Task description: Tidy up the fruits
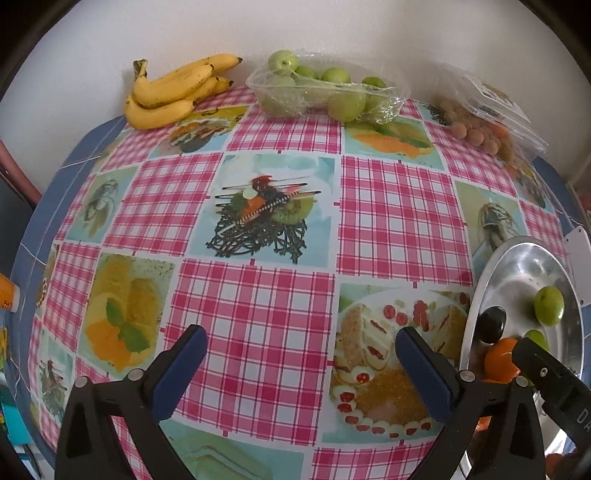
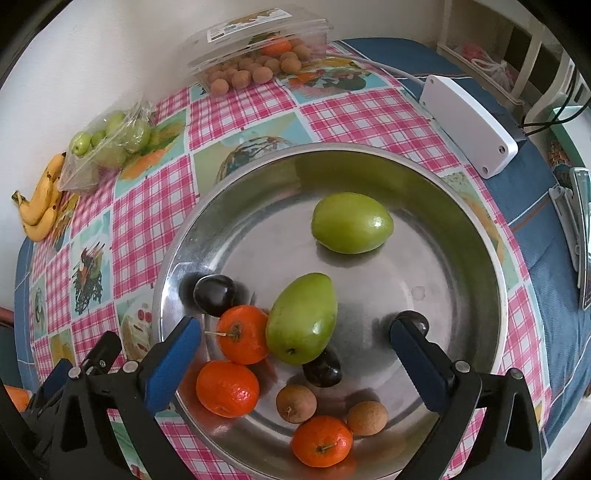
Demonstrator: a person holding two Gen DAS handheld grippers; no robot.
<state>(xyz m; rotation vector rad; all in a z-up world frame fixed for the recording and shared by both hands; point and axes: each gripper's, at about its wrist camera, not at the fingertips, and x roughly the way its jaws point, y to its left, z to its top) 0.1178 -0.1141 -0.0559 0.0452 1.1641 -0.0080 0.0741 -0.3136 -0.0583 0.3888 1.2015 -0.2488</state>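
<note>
We read only the letters "DA" on the right gripper (image 1: 554, 380), beside the bowl (image 1: 487, 280). The box (image 2: 258, 33) label is illegible.

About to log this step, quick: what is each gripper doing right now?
Left gripper: open, holding nothing, over the tablecloth.
Right gripper: open, holding nothing, over the metal bowl.

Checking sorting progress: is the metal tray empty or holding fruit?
Holding fruit: the metal tray contains green fruits, oranges and dark plums.

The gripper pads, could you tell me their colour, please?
Blue pads, clearest in the right wrist view.
</note>
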